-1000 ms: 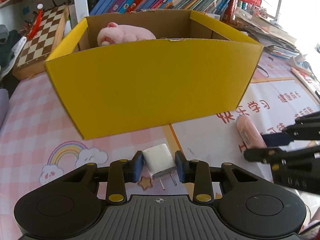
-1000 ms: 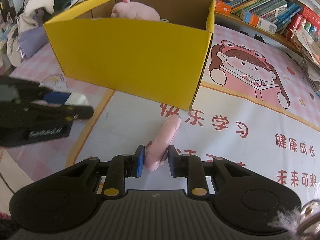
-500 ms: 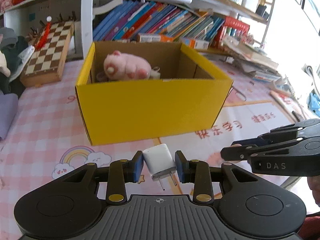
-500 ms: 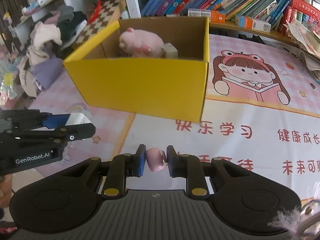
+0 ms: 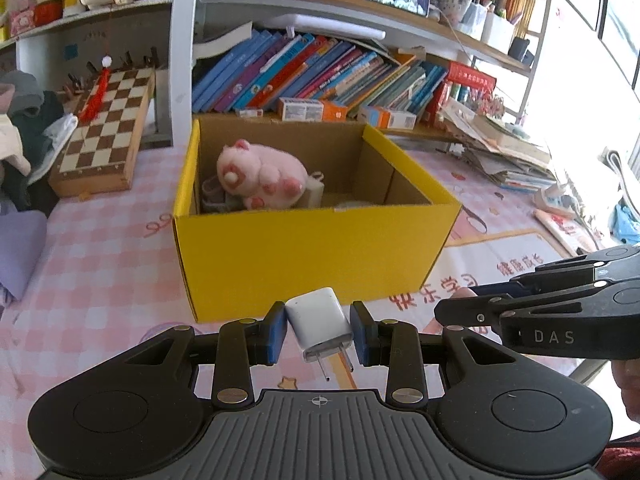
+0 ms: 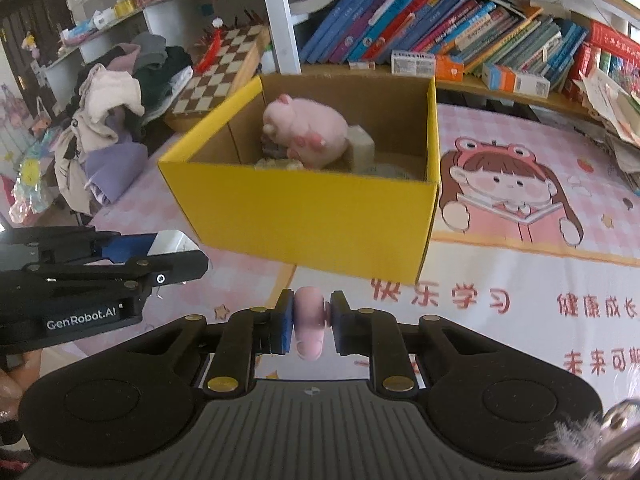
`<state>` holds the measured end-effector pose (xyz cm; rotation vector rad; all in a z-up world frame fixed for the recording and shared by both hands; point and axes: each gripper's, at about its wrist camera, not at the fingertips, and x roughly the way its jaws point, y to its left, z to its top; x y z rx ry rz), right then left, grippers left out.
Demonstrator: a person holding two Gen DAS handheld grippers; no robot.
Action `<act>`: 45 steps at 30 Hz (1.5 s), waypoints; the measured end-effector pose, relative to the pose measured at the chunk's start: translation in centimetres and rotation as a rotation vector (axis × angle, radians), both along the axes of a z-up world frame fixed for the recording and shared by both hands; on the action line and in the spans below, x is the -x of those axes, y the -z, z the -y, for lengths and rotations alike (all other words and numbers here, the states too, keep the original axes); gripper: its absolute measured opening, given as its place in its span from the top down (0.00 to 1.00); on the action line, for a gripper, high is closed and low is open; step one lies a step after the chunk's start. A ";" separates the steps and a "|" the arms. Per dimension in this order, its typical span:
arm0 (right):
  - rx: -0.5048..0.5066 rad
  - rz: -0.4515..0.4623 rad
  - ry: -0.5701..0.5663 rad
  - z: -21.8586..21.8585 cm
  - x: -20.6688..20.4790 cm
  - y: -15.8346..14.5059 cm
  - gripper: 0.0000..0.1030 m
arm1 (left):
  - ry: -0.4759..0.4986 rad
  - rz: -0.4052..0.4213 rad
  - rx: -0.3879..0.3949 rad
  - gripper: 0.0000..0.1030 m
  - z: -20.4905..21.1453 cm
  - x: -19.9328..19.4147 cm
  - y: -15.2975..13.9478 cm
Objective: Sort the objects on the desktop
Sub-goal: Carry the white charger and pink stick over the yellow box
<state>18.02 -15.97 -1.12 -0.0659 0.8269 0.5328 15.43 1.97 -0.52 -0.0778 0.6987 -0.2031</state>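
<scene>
Bright daylight, window (image 5: 624, 60) glare blown out (fisheye-bent edges), pics sharp.

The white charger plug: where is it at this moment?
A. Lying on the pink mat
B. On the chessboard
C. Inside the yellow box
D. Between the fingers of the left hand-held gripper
D: the left hand-held gripper clamps the white charger plug between its blue pads, prongs pointing down, in front of the yellow box.

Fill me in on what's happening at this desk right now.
A person is sorting desk items with two handheld tools. The left tool grips a white charger plug; the right tool grips a small pink object. Both are held off the mat in front of the yellow box, which already contains a pink plush toy.
</scene>
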 end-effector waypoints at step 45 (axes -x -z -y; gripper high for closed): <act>0.133 0.134 -0.327 -4.3 -17.9 0.1 0.82 | -0.046 0.048 -0.118 0.69 1.2 -17.3 -3.4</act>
